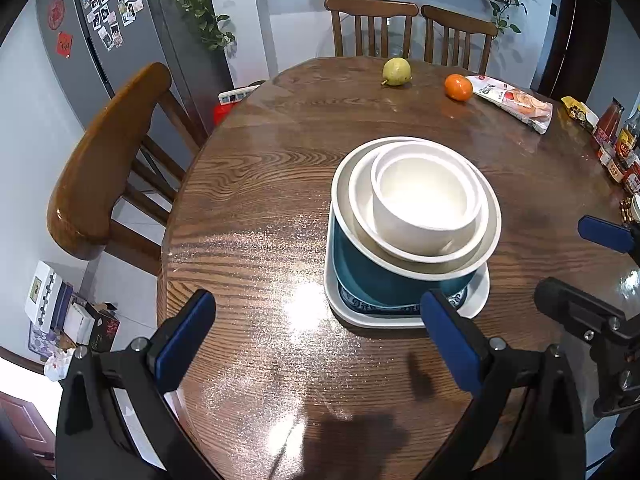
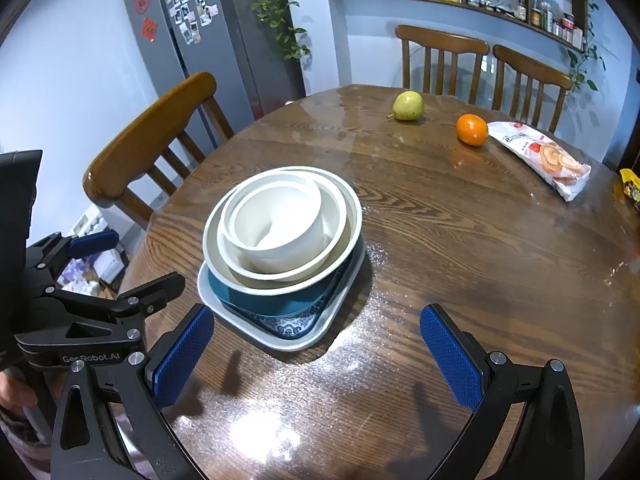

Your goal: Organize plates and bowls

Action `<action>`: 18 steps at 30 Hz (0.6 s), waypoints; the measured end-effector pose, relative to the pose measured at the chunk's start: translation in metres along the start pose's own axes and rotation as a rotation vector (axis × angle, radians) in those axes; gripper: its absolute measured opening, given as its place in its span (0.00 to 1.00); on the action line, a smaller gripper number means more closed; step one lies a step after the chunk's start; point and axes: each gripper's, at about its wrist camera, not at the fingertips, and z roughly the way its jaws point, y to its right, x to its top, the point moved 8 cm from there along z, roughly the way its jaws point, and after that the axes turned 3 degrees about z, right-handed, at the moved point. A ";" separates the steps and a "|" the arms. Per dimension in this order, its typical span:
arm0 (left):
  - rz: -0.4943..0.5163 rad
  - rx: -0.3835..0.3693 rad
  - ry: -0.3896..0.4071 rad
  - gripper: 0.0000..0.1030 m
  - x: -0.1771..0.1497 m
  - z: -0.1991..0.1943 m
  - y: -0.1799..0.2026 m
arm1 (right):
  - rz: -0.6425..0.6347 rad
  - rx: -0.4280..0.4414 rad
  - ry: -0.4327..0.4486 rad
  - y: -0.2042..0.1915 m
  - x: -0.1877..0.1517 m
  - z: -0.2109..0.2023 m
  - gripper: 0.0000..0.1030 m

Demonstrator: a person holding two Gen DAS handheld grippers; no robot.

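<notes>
A stack of dishes stands on the round wooden table (image 1: 248,208). At the bottom is a white square plate (image 1: 478,298), then a blue patterned plate (image 1: 356,305), a teal bowl (image 1: 360,272), and three nested white bowls, the smallest (image 1: 424,200) on top. The stack also shows in the right wrist view (image 2: 280,240). My left gripper (image 1: 320,344) is open and empty, just in front of the stack. My right gripper (image 2: 320,356) is open and empty, in front and right of the stack; it also shows in the left wrist view (image 1: 600,272).
A pear (image 1: 397,72), an orange (image 1: 458,87) and a snack packet (image 1: 516,102) lie at the far side. Sauce bottles (image 1: 620,140) stand at the right edge. Wooden chairs (image 1: 104,160) surround the table; a fridge (image 1: 120,20) stands at the left.
</notes>
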 end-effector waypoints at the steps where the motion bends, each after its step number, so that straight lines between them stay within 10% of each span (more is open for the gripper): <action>1: 0.000 0.001 -0.001 0.99 0.000 0.000 0.000 | 0.000 0.001 -0.001 0.000 0.000 0.000 1.00; 18: -0.005 0.005 -0.005 0.99 0.003 0.004 -0.002 | -0.013 0.003 -0.006 -0.004 0.002 0.005 1.00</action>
